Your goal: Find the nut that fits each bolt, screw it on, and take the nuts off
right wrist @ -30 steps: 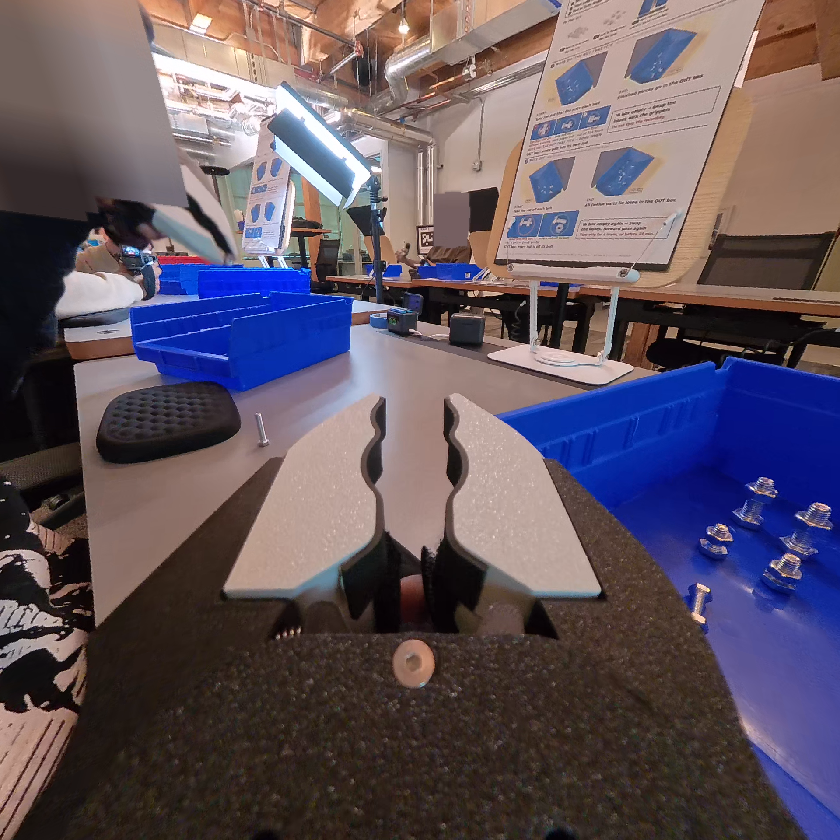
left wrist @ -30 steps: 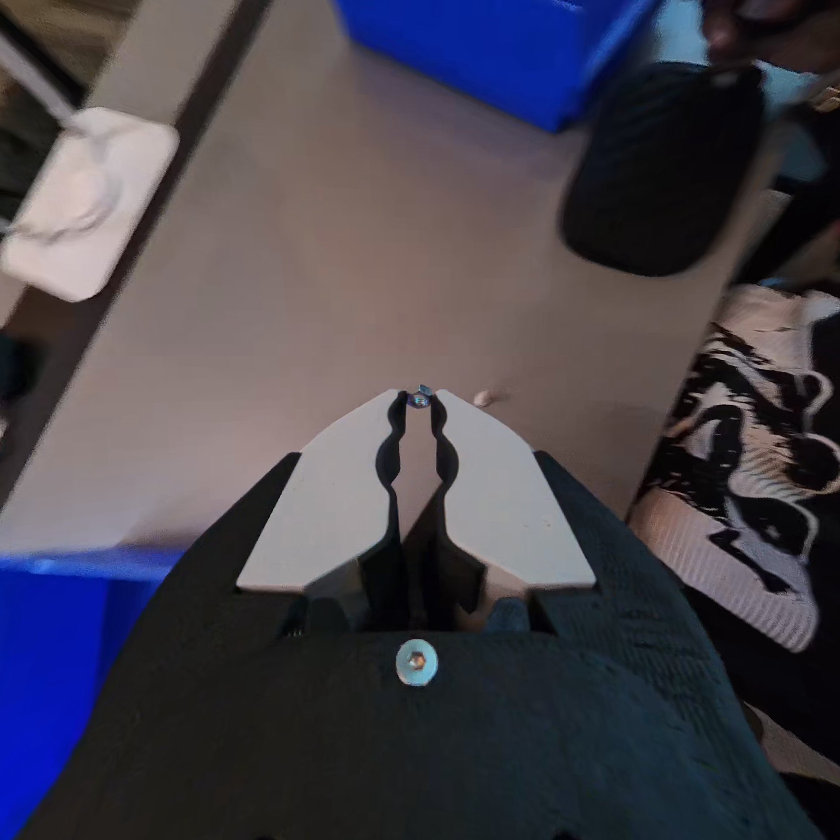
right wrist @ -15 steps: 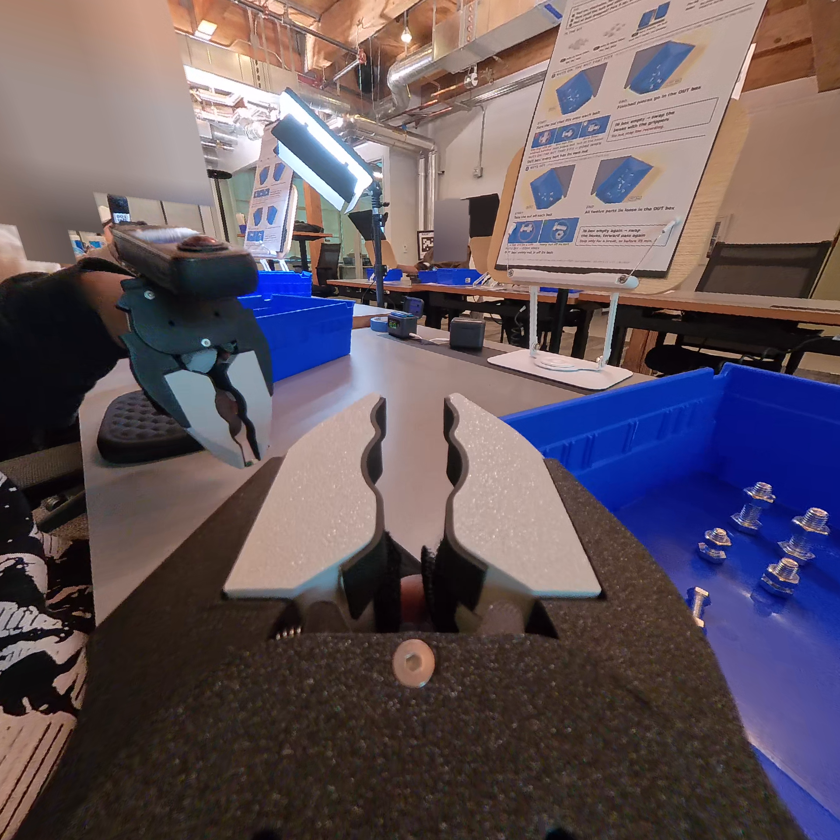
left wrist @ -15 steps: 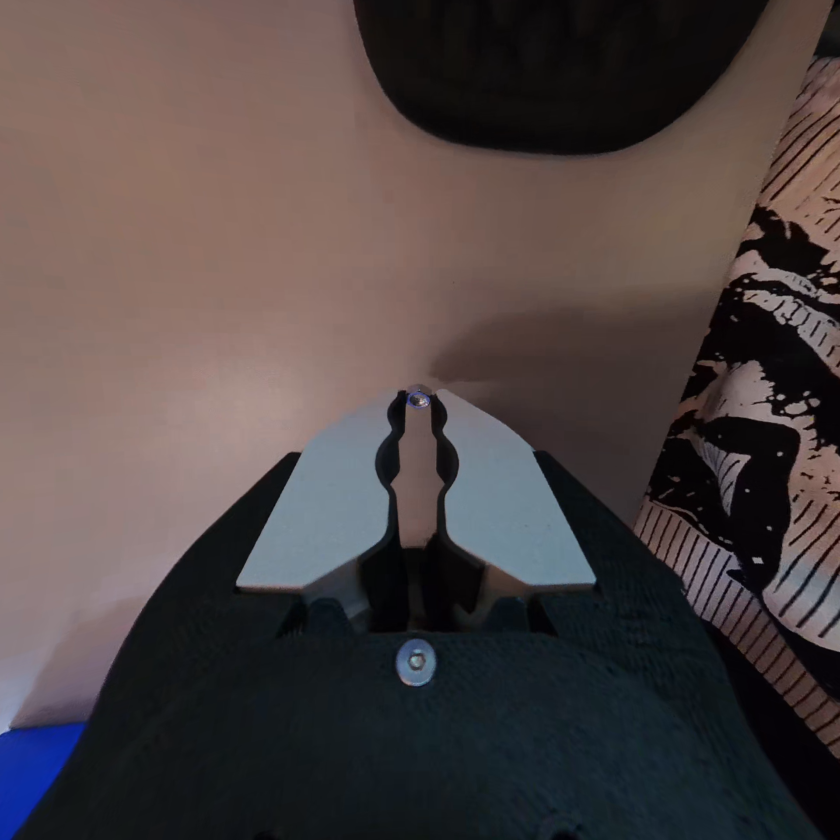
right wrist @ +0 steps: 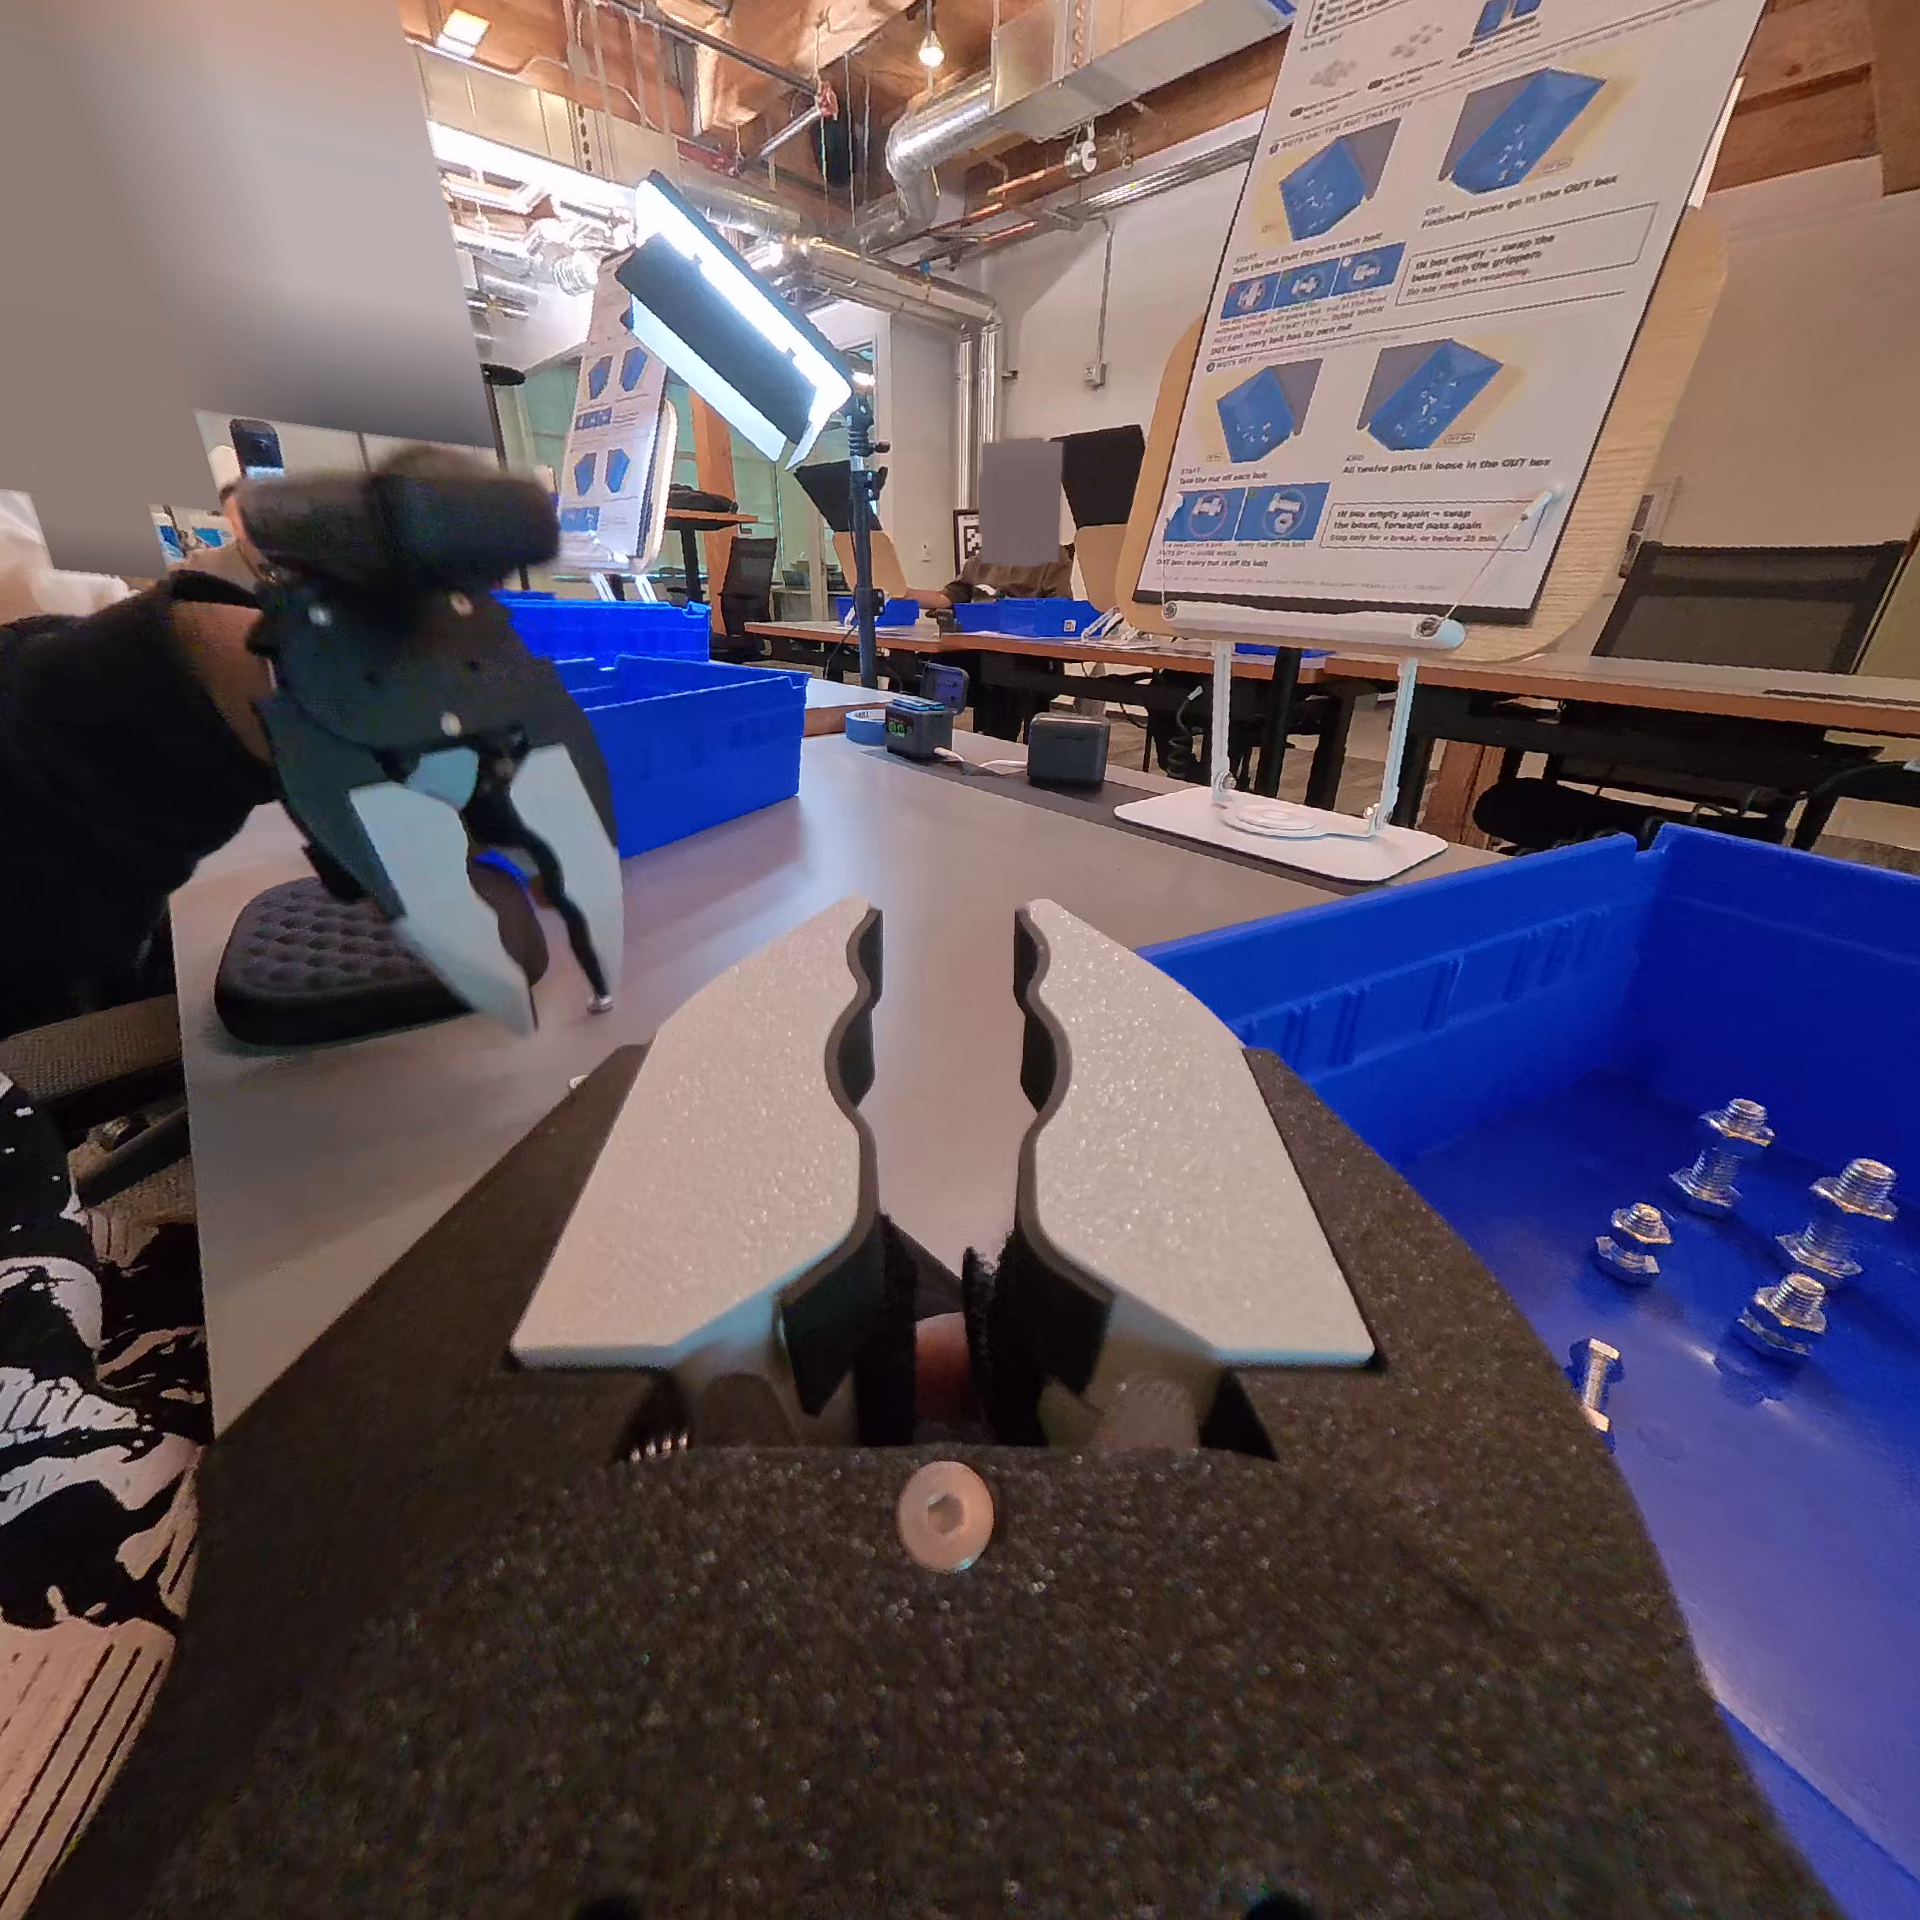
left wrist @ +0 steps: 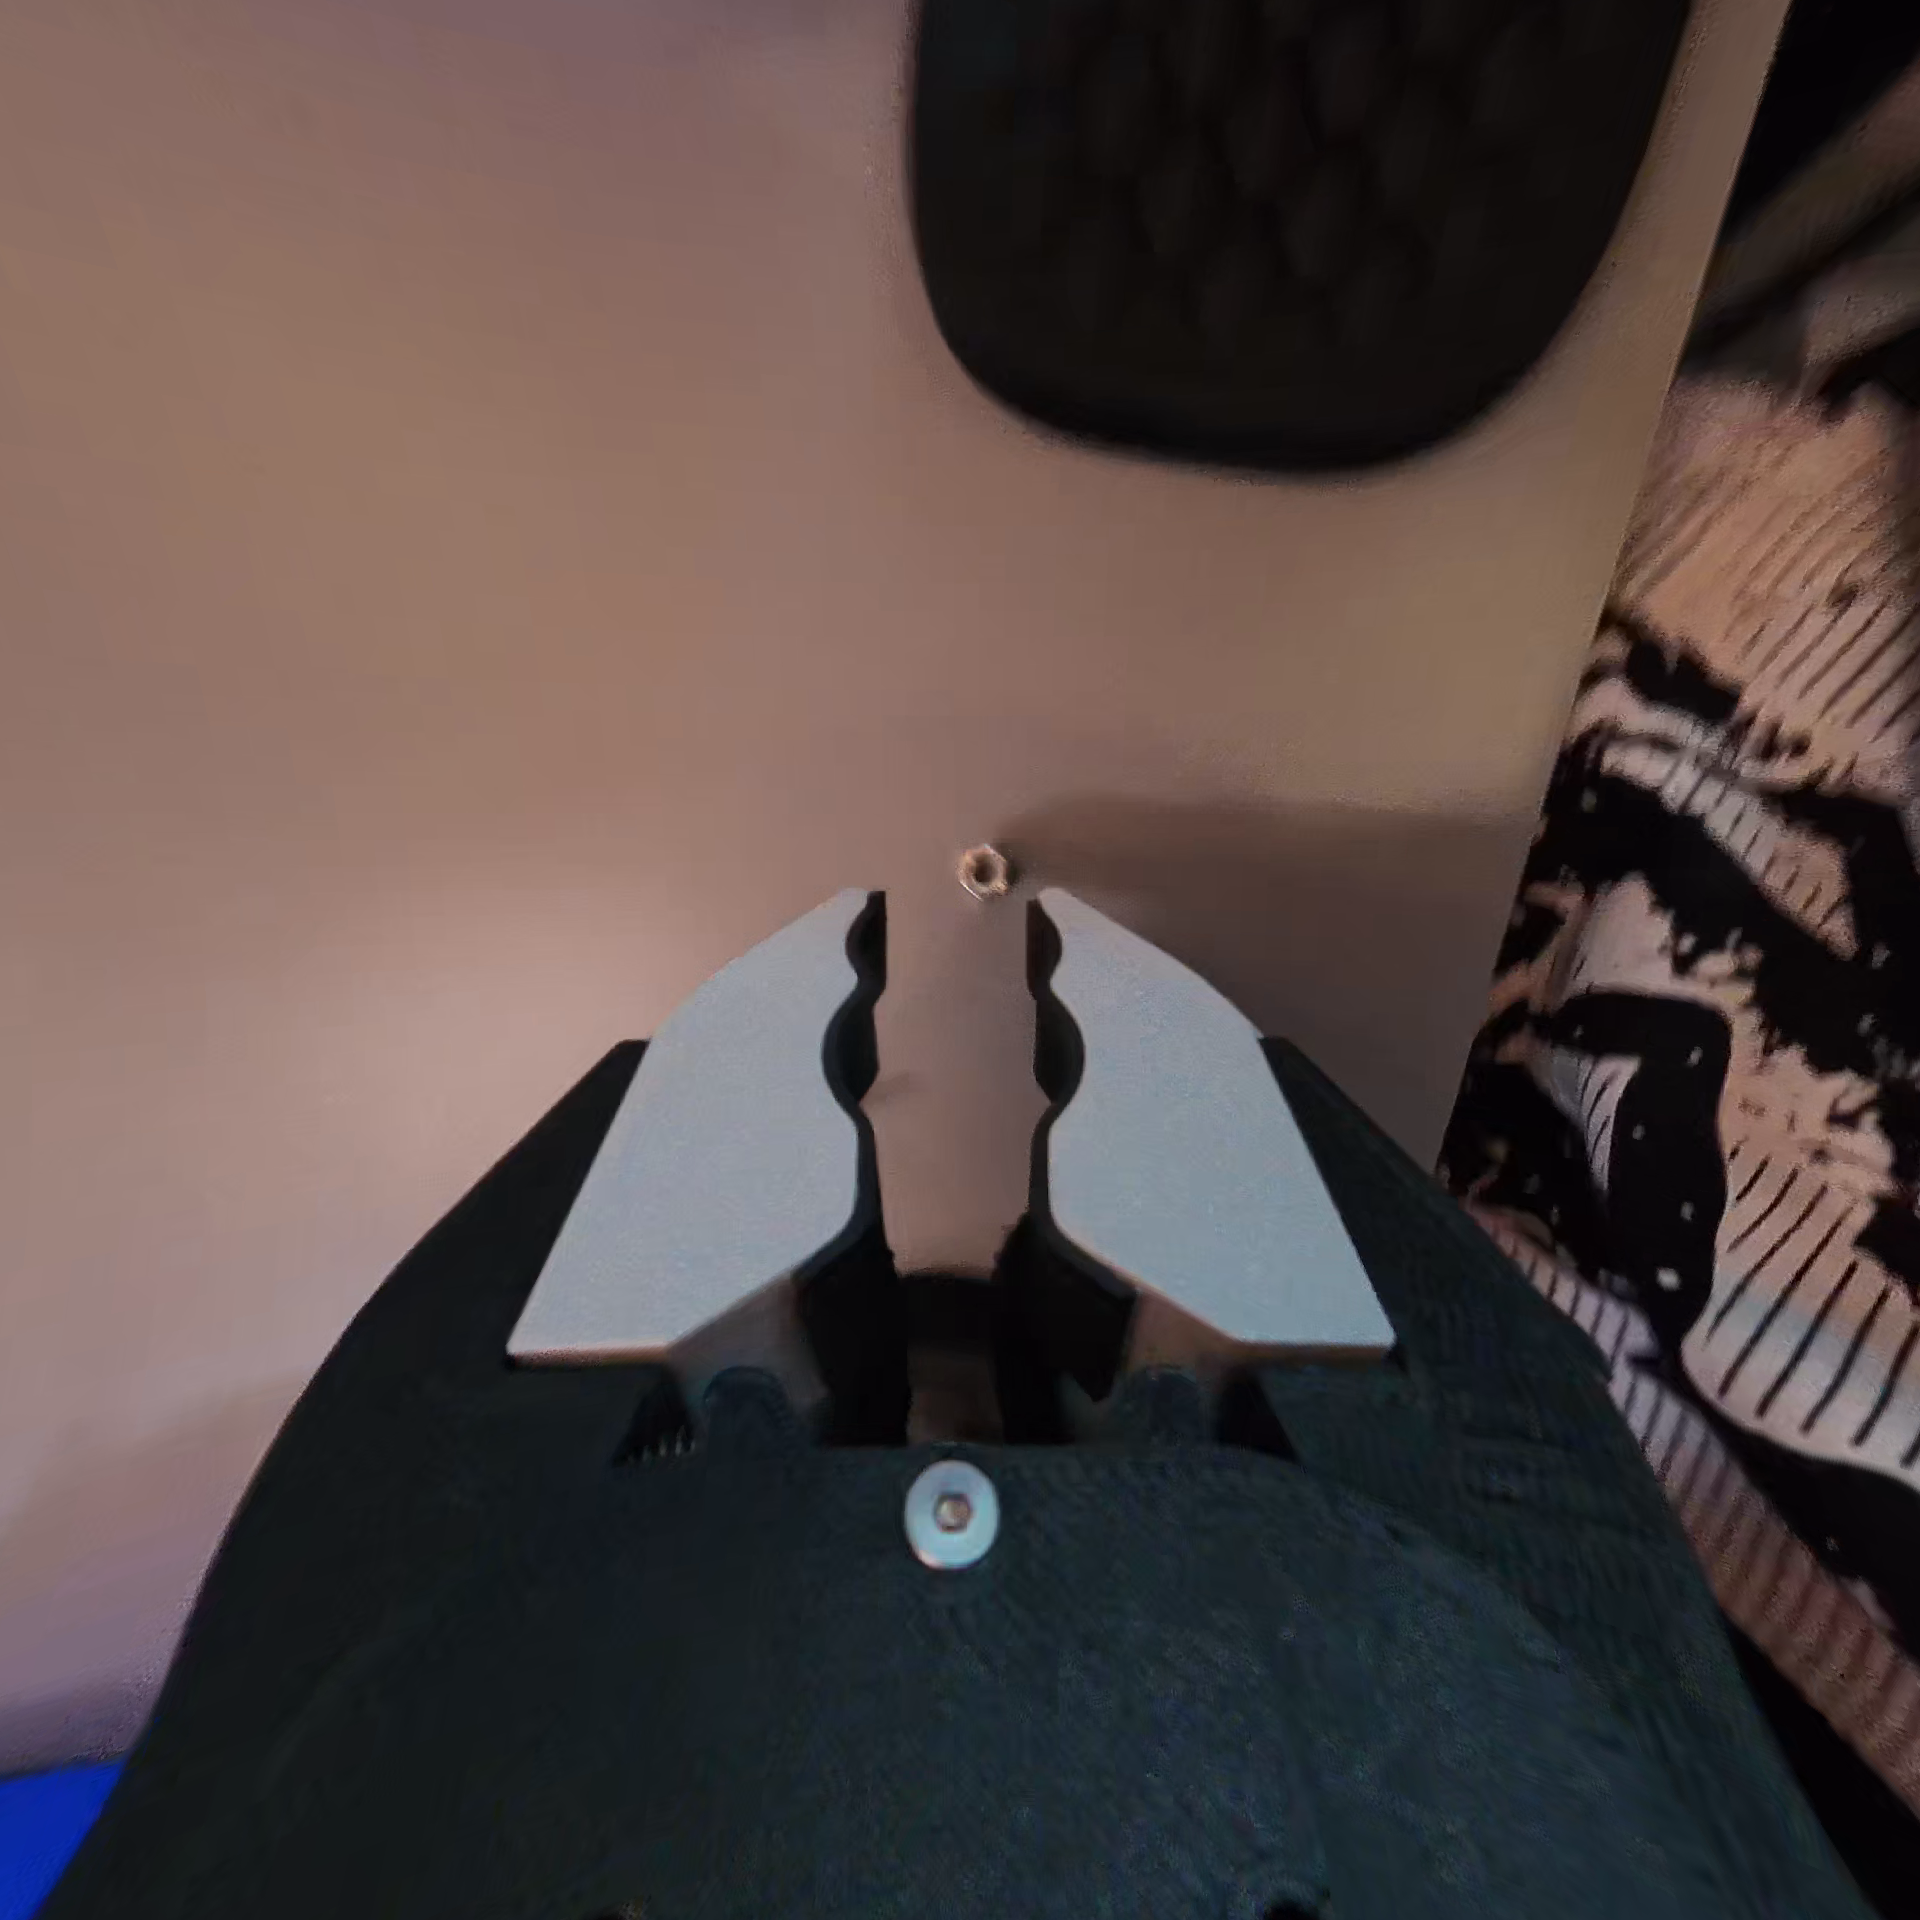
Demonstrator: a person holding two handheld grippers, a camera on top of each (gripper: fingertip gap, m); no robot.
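Note:
In the left wrist view my left gripper (left wrist: pixel 956 899) is open and points down at the grey table (left wrist: pixel 416 520). A small metal nut (left wrist: pixel 981 871) lies on the table just past its fingertips, touching neither pad. The right wrist view shows the same gripper (right wrist: pixel 556 1003) open at the left, low over the table, with a small bolt's head (right wrist: pixel 600 1004) standing beside its fingertip. My right gripper (right wrist: pixel 948 914) is open and empty over the table. To its right is a blue bin (right wrist: pixel 1403 966) that holds several bolts with nuts on them (right wrist: pixel 1725 1143).
A black padded rest (left wrist: pixel 1299 208) lies beyond the nut and also shows in the right wrist view (right wrist: pixel 312 966). A second blue bin (right wrist: pixel 686 748) stands at the back left. An instruction board on a white stand (right wrist: pixel 1403 312) is at the back. A person's patterned clothing (left wrist: pixel 1714 935) lines the table edge. My right fingertips sit around 20 cm from my left ones.
My left gripper came down to the table with the small nut pinched in its fingertips, then opened. The nut now lies free on the table. The right gripper has not moved.

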